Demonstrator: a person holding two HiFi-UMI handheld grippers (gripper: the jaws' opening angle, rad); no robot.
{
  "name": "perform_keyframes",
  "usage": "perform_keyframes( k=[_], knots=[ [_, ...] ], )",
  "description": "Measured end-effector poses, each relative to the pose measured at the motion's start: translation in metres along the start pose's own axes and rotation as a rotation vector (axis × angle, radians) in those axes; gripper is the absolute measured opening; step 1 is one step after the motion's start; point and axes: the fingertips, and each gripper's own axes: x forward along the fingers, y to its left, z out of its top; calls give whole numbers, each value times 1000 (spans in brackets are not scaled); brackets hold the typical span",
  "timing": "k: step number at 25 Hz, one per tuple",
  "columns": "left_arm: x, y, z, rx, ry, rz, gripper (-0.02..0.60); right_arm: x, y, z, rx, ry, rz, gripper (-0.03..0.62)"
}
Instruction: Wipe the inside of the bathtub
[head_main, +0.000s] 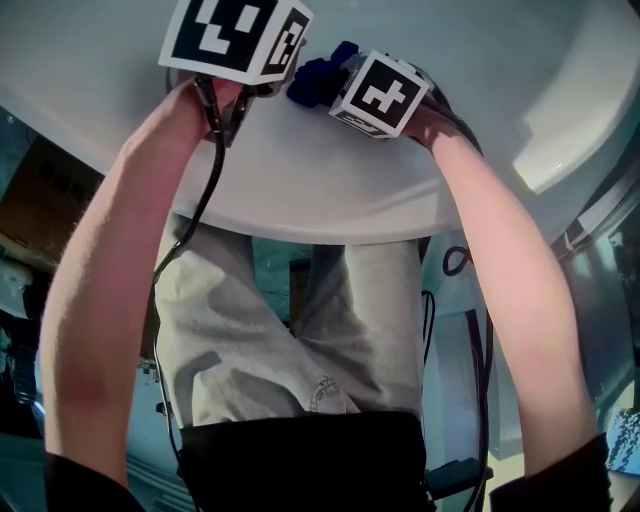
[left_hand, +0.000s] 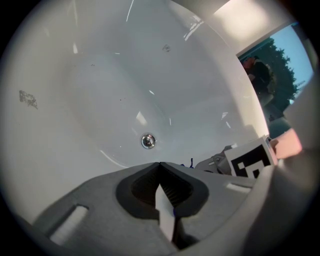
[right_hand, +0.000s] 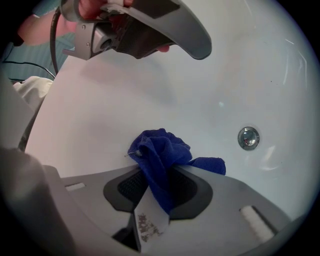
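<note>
Shows the right gripper (right_hand: 160, 172) with jaws clamped on a bunched blue cloth (right_hand: 161, 150), held before the white inner wall of the bathtub (right_hand: 150, 95), left of the drain (right_hand: 248, 138) in the right gripper view and apart from it. Shows the left gripper (left_hand: 160, 165) with jaws pressed together on nothing, poised over the basin with the drain ahead of the jaw tips and the right gripper close at its right. Places both grippers, in the head view, side by side inside the tub past its near rim, with the person's forearms (head_main: 100, 300) reaching over that rim.
</note>
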Motion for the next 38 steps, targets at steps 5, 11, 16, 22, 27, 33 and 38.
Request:
perform_keyframes(
  k=[5,11,16,22,27,33,38],
  knots=[
    [-1,-2,3,-7,-8,-3,5,-4,13,-3,19,-20,29,117],
    [-5,-4,0,-18,11,-3,5,-15,35,-5,37,-31,78,117],
    [-3,-6,-1,-36,12,-18,5,-22,51,-5,61,-32,125,117],
    [-22,-19,8,-54,-11,-13,5,-54,80,-1,70,-65,166,117],
    [-42,-26,-3,-69,-21,0,5,-70,119,4,64,-114,184,117],
    [-47,-31,-2,-109,-53,-11,5,-88,150,9,90,-165,197,117],
    [-51,-39,-11,-107,-54,-6,5,-95,169,8,100,-187,208,117]
  ],
)
